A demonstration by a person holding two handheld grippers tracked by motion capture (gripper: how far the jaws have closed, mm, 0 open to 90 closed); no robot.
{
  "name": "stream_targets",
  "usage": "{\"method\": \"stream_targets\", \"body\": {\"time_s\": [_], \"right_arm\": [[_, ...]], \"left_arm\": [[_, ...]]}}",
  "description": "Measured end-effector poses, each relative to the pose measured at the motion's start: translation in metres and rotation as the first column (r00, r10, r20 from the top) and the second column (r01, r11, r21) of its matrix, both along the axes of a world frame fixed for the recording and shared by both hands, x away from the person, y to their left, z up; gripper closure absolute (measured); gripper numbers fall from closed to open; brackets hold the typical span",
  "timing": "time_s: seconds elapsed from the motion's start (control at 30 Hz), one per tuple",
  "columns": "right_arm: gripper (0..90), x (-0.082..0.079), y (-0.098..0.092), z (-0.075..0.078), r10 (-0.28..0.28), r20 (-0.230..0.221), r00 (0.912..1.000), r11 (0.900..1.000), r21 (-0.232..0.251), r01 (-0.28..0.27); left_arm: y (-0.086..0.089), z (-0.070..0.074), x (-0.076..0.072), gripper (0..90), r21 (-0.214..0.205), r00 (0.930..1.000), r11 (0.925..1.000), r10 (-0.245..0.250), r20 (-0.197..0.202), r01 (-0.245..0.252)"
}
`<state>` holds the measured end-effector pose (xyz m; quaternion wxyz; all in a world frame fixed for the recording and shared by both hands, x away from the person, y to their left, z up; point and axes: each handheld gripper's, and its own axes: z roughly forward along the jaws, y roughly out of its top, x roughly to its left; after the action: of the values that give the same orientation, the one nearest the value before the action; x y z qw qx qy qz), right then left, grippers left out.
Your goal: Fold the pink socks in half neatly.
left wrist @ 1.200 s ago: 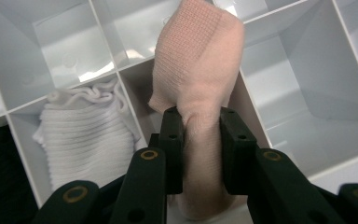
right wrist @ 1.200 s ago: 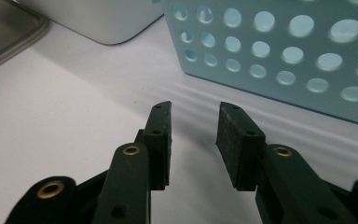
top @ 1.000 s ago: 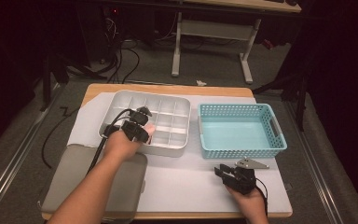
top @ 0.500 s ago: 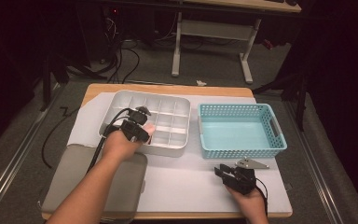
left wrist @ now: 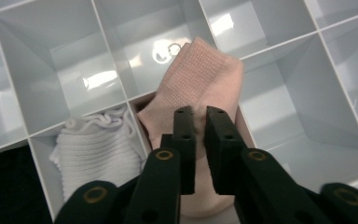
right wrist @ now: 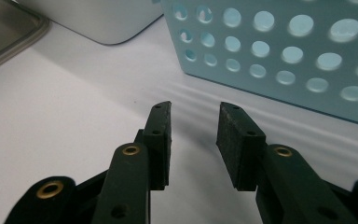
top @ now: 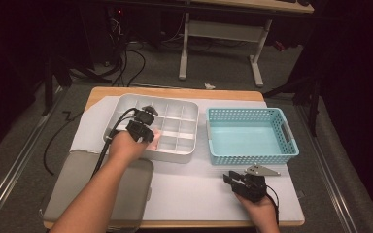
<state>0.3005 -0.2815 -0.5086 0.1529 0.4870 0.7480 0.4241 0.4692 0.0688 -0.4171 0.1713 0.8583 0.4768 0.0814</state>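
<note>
High view: left gripper (top: 148,132) sat over the divided tray (top: 187,105); right gripper (top: 236,180) lay on the white mat (top: 189,189) near the blue basket (top: 252,135).
Left gripper view: jaws had just been closing and pinched the pink sock (left wrist: 196,84) in its compartment, beside a white sock (left wrist: 95,144).
Right gripper view: jaws stood apart, holding nothing.

Hidden and cropped bits around my jaws

My left gripper (left wrist: 196,116) covers the near end of the pink sock (left wrist: 200,79), so I can't see how much fabric sits between the jaws. Left of them, the white sock (left wrist: 95,149) runs off the bottom edge. Ahead of my right gripper (right wrist: 193,121), the blue basket (right wrist: 279,46) is cropped.
</note>
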Motion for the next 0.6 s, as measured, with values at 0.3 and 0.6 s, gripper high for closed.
{"method": "stream_targets", "body": {"time_s": [0.3, 0.6], "right_arm": [[65.2, 0.000, 0.000, 0.000, 0.001, -0.001, 1.0000, 1.0000, 0.001, -0.001], [65.1, 0.000, 0.000, 0.000, 0.001, -0.002, 1.0000, 1.0000, 0.002, -0.001]], "left_arm": [[-0.008, -0.015, 0.004, 83.2, 0.028, 0.9991, 0.9995, -0.011, -0.041, 0.012], [-0.008, -0.018, 0.005, 81.3, 0.027, 0.9985, 0.9994, -0.018, -0.051, 0.019]]}}
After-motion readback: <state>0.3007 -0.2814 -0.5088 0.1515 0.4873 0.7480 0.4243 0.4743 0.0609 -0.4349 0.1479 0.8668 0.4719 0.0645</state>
